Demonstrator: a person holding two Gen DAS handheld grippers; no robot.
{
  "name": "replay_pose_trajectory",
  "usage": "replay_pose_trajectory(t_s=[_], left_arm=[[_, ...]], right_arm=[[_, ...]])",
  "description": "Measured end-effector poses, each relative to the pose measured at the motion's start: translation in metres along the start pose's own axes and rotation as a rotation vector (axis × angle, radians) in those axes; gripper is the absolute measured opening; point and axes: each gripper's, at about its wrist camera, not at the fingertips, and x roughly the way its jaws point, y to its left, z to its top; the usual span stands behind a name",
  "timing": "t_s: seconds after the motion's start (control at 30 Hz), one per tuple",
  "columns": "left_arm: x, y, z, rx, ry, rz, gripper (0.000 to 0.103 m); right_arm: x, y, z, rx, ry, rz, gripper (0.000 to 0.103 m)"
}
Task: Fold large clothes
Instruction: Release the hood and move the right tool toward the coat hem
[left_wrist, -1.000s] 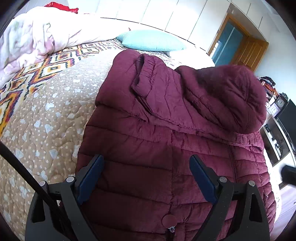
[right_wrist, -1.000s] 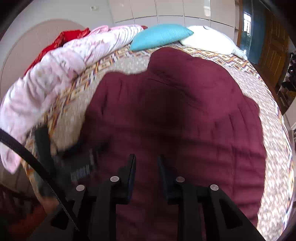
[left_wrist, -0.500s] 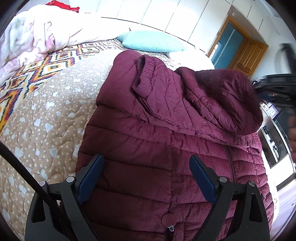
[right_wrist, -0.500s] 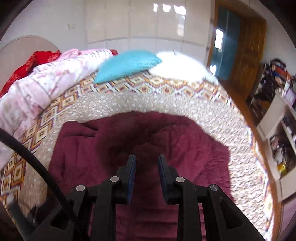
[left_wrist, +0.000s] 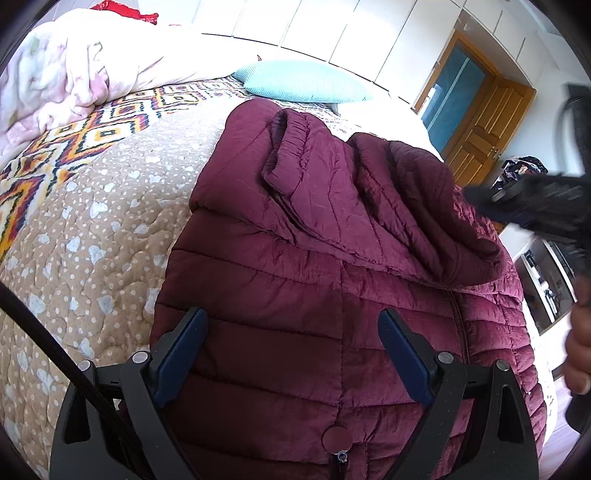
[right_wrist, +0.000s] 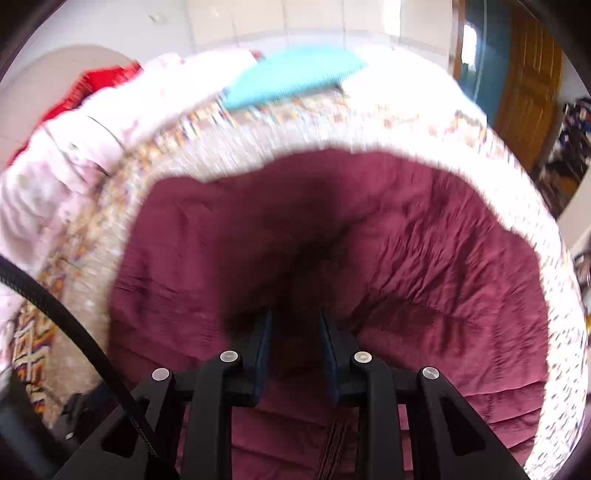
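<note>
A maroon quilted puffer jacket (left_wrist: 314, 295) lies on the bed, front up, with one sleeve (left_wrist: 295, 155) folded across the chest and the hood (left_wrist: 424, 206) laid over it. My left gripper (left_wrist: 291, 332) is open wide and empty, hovering over the jacket's lower front near the zipper. My right gripper (right_wrist: 295, 325) hangs above the jacket (right_wrist: 406, 266) with its jaws a narrow gap apart and nothing between them; this view is blurred by motion. The right gripper also shows as a dark blur at the right edge of the left wrist view (left_wrist: 535, 206).
The bed has a tan dotted quilt (left_wrist: 92, 229) with a zigzag border. A pink-white duvet (left_wrist: 66, 74) is piled at the far left, a teal pillow (left_wrist: 303, 81) at the head. A wooden door (left_wrist: 487, 122) and shelves (left_wrist: 546, 280) stand beyond the right bed edge.
My right gripper has swung over the jacket and dropped closer to it, its jaws opening slightly. My left gripper has stayed open in nearly the same spot.
</note>
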Motion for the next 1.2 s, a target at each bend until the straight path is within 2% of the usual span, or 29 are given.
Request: replay_pose_trajectory(t_s=[0.07, 0.13, 0.33, 0.47, 0.5, 0.57, 0.6, 0.77, 0.9, 1.0, 1.1, 1.2], left_arm=[[0.0, 0.0, 0.0, 0.0, 0.0, 0.0, 0.092], [-0.001, 0.0, 0.0, 0.0, 0.0, 0.0, 0.092], [0.0, 0.001, 0.0, -0.003, -0.003, -0.005, 0.092], [0.0, 0.001, 0.0, -0.004, -0.003, -0.005, 0.092], [-0.001, 0.001, 0.0, -0.005, -0.005, -0.007, 0.092], [-0.002, 0.002, 0.0, -0.009, -0.008, -0.012, 0.092], [-0.002, 0.003, 0.0, -0.012, -0.009, -0.015, 0.092], [-0.003, 0.003, -0.001, -0.008, -0.009, -0.011, 0.092], [-0.002, 0.002, -0.002, -0.003, -0.007, -0.002, 0.092], [-0.001, -0.001, -0.002, 0.008, -0.003, 0.016, 0.092], [0.001, -0.006, -0.002, 0.032, 0.01, 0.051, 0.092], [-0.005, -0.02, -0.005, 0.107, 0.043, 0.138, 0.092]], right_arm=[[-0.017, 0.003, -0.002, -0.001, -0.064, -0.021, 0.03], [-0.016, 0.005, -0.004, 0.003, -0.067, -0.035, 0.031], [0.044, -0.005, -0.02, 0.084, 0.072, -0.05, 0.031], [0.045, -0.003, -0.018, 0.03, 0.069, -0.063, 0.034], [0.038, -0.005, -0.018, 0.018, 0.07, -0.056, 0.035], [0.018, -0.015, -0.021, 0.019, 0.055, -0.042, 0.048], [0.007, -0.021, -0.027, 0.025, 0.043, -0.038, 0.05], [-0.066, -0.068, -0.079, 0.049, -0.005, -0.108, 0.059], [-0.117, -0.115, -0.139, 0.088, 0.004, -0.219, 0.059], [-0.148, -0.153, -0.189, 0.172, 0.017, -0.269, 0.062], [-0.174, -0.186, -0.232, 0.292, 0.011, -0.251, 0.064], [-0.192, -0.208, -0.267, 0.403, -0.022, -0.193, 0.066]])
